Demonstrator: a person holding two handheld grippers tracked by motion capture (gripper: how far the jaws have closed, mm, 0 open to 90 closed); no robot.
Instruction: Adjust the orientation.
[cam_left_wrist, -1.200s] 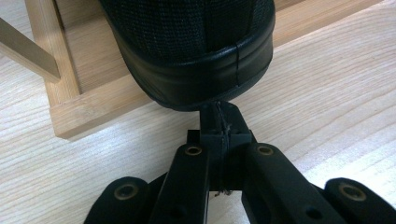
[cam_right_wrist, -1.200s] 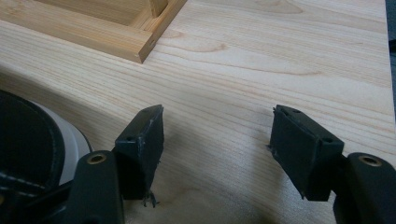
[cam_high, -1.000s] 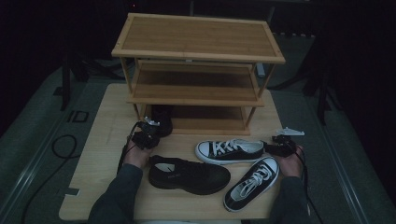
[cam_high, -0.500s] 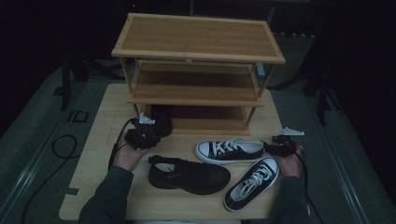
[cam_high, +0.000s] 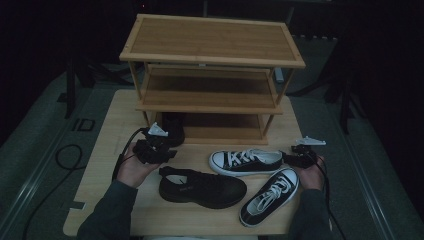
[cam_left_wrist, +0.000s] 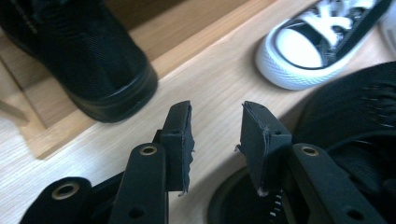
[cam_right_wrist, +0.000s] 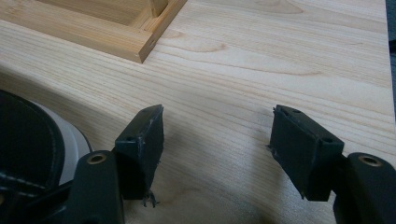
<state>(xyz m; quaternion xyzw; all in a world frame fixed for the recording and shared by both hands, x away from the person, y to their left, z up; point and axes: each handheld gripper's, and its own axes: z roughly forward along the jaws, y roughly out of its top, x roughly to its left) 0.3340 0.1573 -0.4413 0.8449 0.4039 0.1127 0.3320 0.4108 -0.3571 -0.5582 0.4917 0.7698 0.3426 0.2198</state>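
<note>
Your left gripper (cam_high: 156, 144) hangs empty, jaws slightly apart, between the black shoe (cam_high: 172, 129) already on the rack's (cam_high: 210, 37) bottom shelf and its mate (cam_high: 202, 187) on the table (cam_high: 100, 150), while two sneakers (cam_high: 246, 161) wait beside your wide-open, empty right gripper (cam_high: 295, 159)
</note>
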